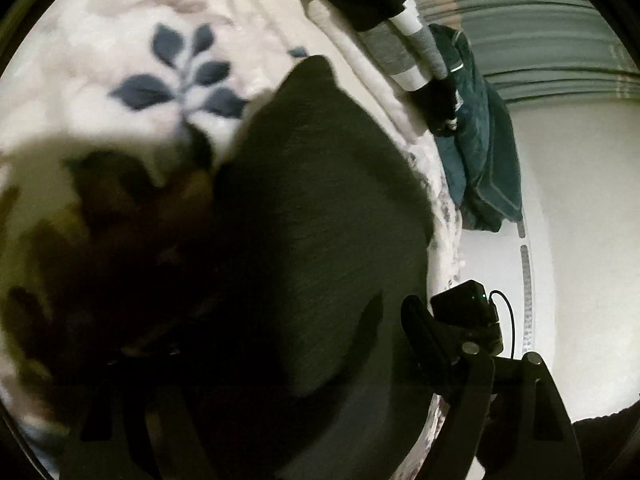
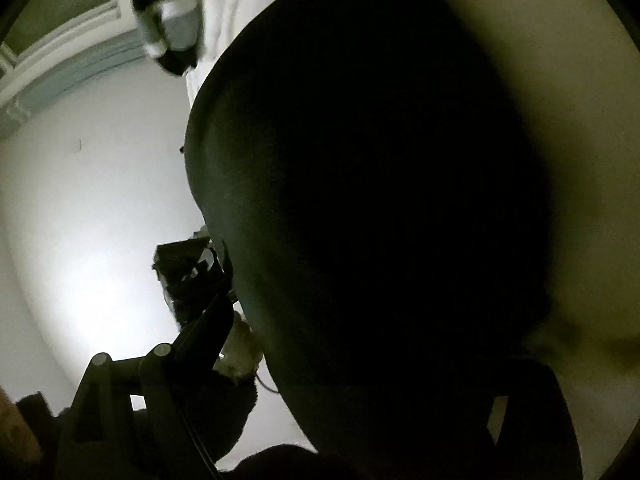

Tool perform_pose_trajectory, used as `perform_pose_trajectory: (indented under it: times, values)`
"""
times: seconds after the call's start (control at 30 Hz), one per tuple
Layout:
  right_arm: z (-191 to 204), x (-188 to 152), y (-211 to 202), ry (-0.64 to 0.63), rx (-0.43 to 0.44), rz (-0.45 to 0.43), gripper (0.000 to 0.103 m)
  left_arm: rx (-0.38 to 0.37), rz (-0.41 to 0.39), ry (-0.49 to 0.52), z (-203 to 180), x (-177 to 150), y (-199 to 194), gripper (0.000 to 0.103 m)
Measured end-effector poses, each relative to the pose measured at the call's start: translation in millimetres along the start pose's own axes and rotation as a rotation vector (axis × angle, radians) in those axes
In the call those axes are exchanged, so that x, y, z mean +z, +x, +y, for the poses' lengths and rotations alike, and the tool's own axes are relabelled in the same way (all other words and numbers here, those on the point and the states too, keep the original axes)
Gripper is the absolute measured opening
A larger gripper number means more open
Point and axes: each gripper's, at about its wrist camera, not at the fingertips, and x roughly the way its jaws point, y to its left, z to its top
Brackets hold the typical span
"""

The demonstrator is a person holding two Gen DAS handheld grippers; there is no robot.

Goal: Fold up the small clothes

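A dark cloth garment (image 1: 312, 216) hangs in front of the left wrist camera over a white bedspread with blue leaf prints (image 1: 120, 60). It covers my left gripper's fingers, so their state is hidden. The same dark garment (image 2: 380, 200) fills the right wrist view and hides my right gripper's fingertips. The other gripper's black body shows in the left wrist view (image 1: 468, 320) and in the right wrist view (image 2: 192, 276), each beside the cloth's edge.
Folded clothes, black, grey and white striped (image 1: 396, 36), lie stacked at the bed's far edge. A teal towel (image 1: 476, 132) hangs off the bed side. Pale floor (image 1: 580, 240) and a grey-blue baseboard (image 1: 540, 12) lie beyond.
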Motion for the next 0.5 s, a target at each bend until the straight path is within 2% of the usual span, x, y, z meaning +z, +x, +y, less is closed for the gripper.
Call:
perform_pose_trajectory:
  times: [0.03,0.07,0.1,0.33,0.5]
  values:
    - [7,1,5,0.0,-0.014,-0.013,0.074,-0.016,-0.015,0.0,-3,0,-2,0.062]
    - [6,-2,5,0.004,-0.027,-0.021,0.044,-0.013,-0.023,0.0,-5,1,-3,0.045]
    - [8,-3,7,0.015,-0.048,-0.039,0.029,0.014,-0.032,0.004,-7,2,-5,0.021]
    - [52,-22,-6,-0.014,-0.042,-0.138,0.025,0.027,-0.042,0.047,-44,22,-28,0.017]
    - [109,-13,-31,-0.068,-0.037,-0.204,0.024,0.01,-0.06,0.116,-89,69,-44,0.017]
